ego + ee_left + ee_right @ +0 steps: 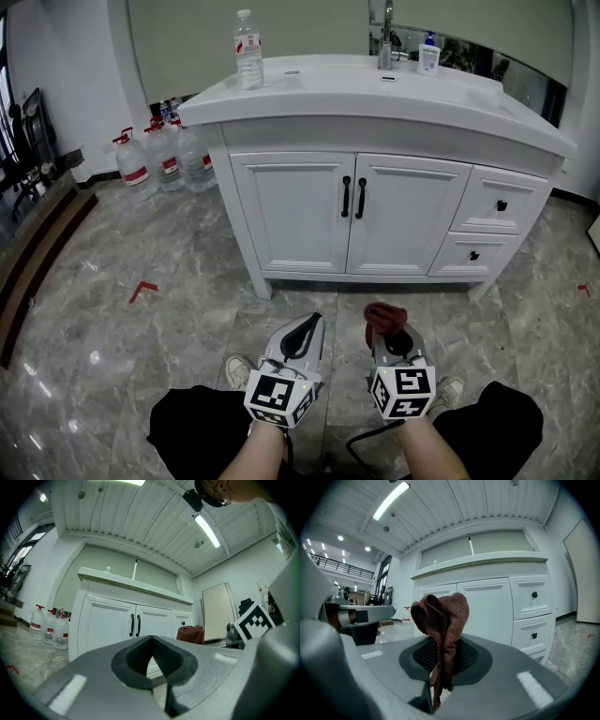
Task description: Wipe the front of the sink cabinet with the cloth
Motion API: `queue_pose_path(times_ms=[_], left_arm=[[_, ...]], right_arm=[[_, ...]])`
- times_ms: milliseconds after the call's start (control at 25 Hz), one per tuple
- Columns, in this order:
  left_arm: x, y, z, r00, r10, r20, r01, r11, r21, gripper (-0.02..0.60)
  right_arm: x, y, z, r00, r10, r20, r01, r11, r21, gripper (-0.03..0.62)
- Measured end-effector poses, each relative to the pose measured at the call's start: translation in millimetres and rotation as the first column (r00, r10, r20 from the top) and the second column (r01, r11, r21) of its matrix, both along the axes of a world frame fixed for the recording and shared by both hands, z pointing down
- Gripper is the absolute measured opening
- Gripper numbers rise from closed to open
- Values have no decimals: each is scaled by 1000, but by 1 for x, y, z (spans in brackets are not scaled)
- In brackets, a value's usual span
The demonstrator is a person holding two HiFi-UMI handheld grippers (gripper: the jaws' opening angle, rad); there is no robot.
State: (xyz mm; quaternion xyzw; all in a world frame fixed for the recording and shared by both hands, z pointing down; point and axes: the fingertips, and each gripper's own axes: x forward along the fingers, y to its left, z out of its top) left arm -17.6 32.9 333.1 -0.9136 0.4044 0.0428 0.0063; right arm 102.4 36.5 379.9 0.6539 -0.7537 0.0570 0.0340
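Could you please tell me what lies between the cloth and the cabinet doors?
Only bare floor separates the cloth from the cabinet, per the head view.

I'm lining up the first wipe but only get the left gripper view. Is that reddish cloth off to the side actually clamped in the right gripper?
Observer: Yes. The right gripper view shows the right gripper shut on the cloth, which bunches up above the jaws.
Operator: Is it touching the doors?
Observer: No. In the head view the cloth hangs over the floor, clearly apart from the sink cabinet.
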Motion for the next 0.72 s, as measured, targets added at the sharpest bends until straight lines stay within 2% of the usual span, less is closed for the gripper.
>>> queue_pose_path(times_ms=[720], left_arm=[[4, 1, 11, 1000, 13, 29, -13, 1000, -6, 0]], right_arm=[[3, 1, 5, 1000, 0, 28, 0, 1000, -7, 80]])
